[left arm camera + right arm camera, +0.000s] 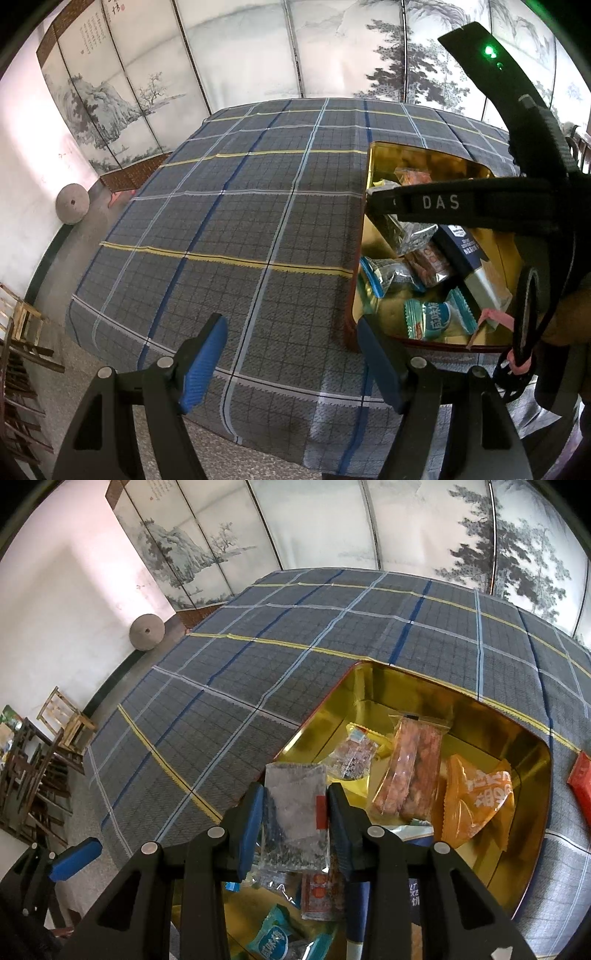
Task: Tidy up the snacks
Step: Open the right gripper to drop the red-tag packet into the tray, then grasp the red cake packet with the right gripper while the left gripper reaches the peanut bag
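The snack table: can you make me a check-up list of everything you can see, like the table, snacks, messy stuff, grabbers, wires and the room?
Surface: table under a grey plaid cloth.
Job's things: gold tin holding wrapped snacks; orange packet inside; red packet outside on the cloth.
Clutter: nothing seen.
Grippers: right gripper shut on a clear packet above the tin; left gripper open, empty.
Cables: nothing seen.
Surroundings: painted folding screen, millstone, wooden chairs.

Black linkage arms, silver pivot screws, blue-padded fingers (207,362), "DAS" lettering
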The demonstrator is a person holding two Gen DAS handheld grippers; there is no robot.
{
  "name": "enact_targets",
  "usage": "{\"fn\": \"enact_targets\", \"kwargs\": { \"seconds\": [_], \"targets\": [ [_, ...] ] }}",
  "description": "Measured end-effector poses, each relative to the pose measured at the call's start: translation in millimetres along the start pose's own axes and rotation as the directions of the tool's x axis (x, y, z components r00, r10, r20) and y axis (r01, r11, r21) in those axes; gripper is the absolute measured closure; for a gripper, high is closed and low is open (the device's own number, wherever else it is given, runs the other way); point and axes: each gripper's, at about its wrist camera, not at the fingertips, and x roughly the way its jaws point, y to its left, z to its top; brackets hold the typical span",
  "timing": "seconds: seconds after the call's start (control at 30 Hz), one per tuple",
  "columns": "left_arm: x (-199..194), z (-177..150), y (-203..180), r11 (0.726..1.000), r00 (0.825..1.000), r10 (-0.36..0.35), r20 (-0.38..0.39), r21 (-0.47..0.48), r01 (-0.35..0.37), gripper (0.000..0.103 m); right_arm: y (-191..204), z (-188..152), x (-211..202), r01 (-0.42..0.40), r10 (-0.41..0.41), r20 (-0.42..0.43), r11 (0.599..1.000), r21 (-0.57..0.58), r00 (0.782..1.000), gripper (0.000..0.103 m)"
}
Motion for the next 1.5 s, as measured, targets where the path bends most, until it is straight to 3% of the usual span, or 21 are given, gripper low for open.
{"fn": "enact_targets", "kwargs": {
  "seconds": [0.3, 0.6, 0.8, 0.93, 1.1, 1.23, 1.37, 1.5],
  "targets": [
    [-0.1, 0.1, -0.9, 1.000, 1.000, 0.002, 0.000, -0.003, -0.002, 0.027, -6.4, -3.0, -13.7, -0.074, 0.072, 0.061, 0.997, 0.034, 0.996, 0.066],
    [-7.7, 3.9, -8.7, 1.000, 1.000, 0.012, 0.010, 0.027, -0.013, 0.027, -38.6, -21.2, -64.7, -0.055, 0.042, 0.203, 0.997, 0.058, 0.978, 0.056],
    [-28.3, 12.8, -21.5, 0.998, 0.998, -0.008, 0.063, 0.066, 0.004, 0.027, -102.3, -61.6, -98.8, 0.100, -0.108, 0.211, 0.994, 0.045, 0.972, 0.056],
    [-39.5, 18.4, -36.3, 0.995, 0.996, -0.049, 0.081, 0.095, 0.042, 0.027, -169.1, -95.5, -124.2, 0.198, -0.214, 0.172, 0.975, 0.103, 0.962, 0.056],
    [-45.1, 29.8, -70.7, 0.975, 0.983, -0.180, 0.024, 0.137, 0.175, 0.027, -224.7, -111.5, -152.7, 0.270, -0.292, 0.156, 0.952, 0.144, 0.944, 0.054],
    [-50.6, 36.3, -101.1, 0.957, 0.972, -0.233, 0.003, 0.180, 0.229, 0.027, -247.7, -111.2, -166.2, 0.273, -0.297, 0.183, 0.951, 0.146, 0.937, 0.054],
    [-53.0, 40.2, -128.7, 0.948, 0.972, -0.236, -0.006, 0.217, 0.232, 0.027, -247.4, -98.5, -163.1, 0.210, -0.216, 0.207, 0.976, 0.051, 0.954, 0.054],
    [-52.3, 42.9, -141.4, 0.943, 0.967, -0.252, -0.034, 0.217, 0.254, 0.027, -243.9, -72.5, -139.9, 0.206, -0.189, 0.161, 0.974, -0.094, 0.969, 0.056]
  ]
}}
